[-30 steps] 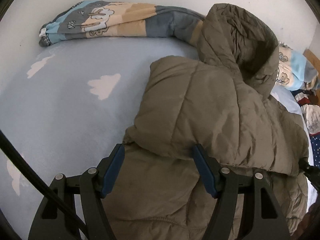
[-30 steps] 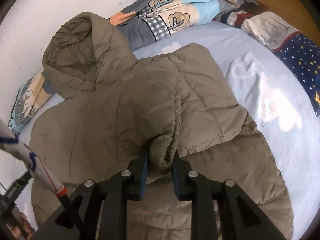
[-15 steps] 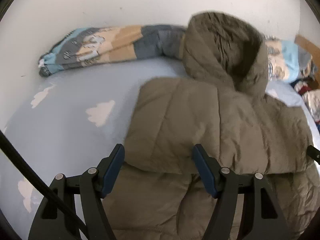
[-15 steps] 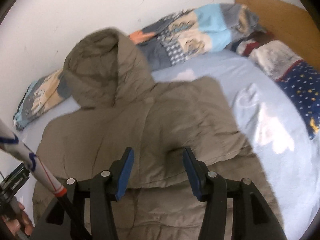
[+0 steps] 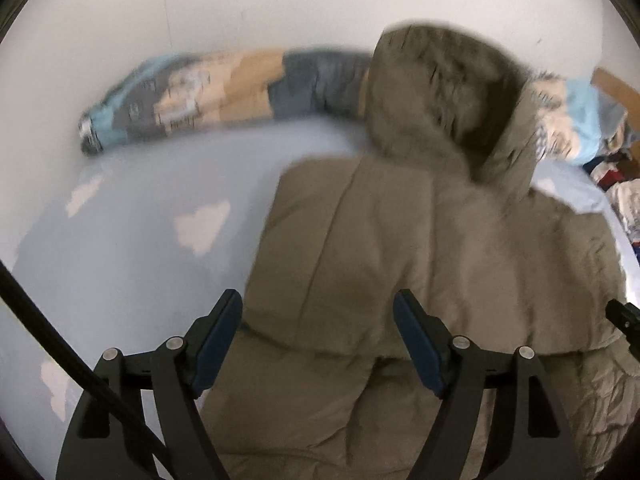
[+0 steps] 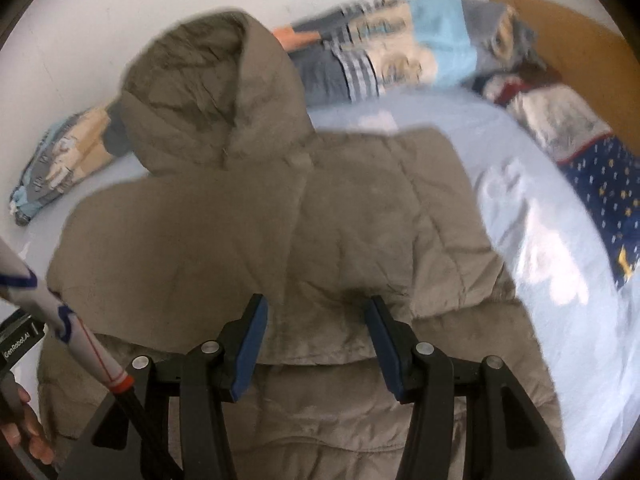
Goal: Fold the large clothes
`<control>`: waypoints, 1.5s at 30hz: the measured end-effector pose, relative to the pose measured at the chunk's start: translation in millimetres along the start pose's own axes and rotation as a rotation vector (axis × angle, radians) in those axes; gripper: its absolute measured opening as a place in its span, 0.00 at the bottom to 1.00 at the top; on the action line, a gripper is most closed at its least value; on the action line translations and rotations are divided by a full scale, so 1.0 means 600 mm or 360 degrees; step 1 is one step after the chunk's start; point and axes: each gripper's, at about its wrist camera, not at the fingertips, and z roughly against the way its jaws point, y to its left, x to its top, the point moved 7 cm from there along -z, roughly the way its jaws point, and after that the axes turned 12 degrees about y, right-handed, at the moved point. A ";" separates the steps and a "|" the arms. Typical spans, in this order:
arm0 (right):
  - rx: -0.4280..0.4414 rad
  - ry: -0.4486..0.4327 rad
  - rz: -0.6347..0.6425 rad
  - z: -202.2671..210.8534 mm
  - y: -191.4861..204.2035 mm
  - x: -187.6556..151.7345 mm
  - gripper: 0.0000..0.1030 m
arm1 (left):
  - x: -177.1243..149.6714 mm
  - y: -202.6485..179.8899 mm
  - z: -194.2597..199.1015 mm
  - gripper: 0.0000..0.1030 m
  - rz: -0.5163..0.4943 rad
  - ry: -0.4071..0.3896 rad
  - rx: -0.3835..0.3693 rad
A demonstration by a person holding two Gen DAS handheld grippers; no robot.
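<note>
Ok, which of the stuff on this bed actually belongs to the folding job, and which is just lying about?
Part of the job:
- olive hooded puffer jacket, sleeves folded in
- left claw, opening, nothing gripped
- right claw, open above the jacket

Just lying about:
- rolled cartoon-print blanket by the wall
- star-print navy bedding
- cloud-print sheet

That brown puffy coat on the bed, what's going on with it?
A person is folding a hooded olive-brown puffer jacket on a light blue cloud-print bedsheet, using a handheld two-finger tool in each hand. Both sleeves lie folded across the jacket. The right tool is open with nothing gripped. The left tool is opening, its pads clear of the fabric. A rolled patterned blanket lies along the wall.
</note>
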 end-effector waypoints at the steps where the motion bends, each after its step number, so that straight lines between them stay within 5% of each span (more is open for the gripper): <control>1: -0.0018 -0.0036 0.0017 0.008 0.004 0.002 0.54 | 0.003 -0.007 0.012 0.75 -0.0025 -0.0041 -0.0001; 5: -0.0019 -0.0103 0.0125 0.019 0.034 -0.002 0.55 | -0.008 -0.062 0.018 0.75 -0.0205 -0.0058 -0.0025; 12: -0.0022 0.0181 0.0107 -0.055 0.027 -0.028 0.58 | -0.046 -0.089 -0.056 0.75 -0.0256 0.0247 -0.0047; 26: 0.0086 0.0126 -0.0016 -0.011 0.013 -0.020 0.58 | -0.034 -0.078 -0.004 0.75 -0.0239 0.0176 -0.0070; 36: 0.0132 0.0209 -0.0004 0.027 0.015 -0.036 0.58 | -0.044 -0.077 0.050 0.75 -0.0249 0.0180 -0.0101; 45: 0.0101 0.0335 0.0029 0.056 -0.009 -0.127 0.60 | -0.145 -0.065 0.089 0.75 -0.0265 0.0301 -0.0124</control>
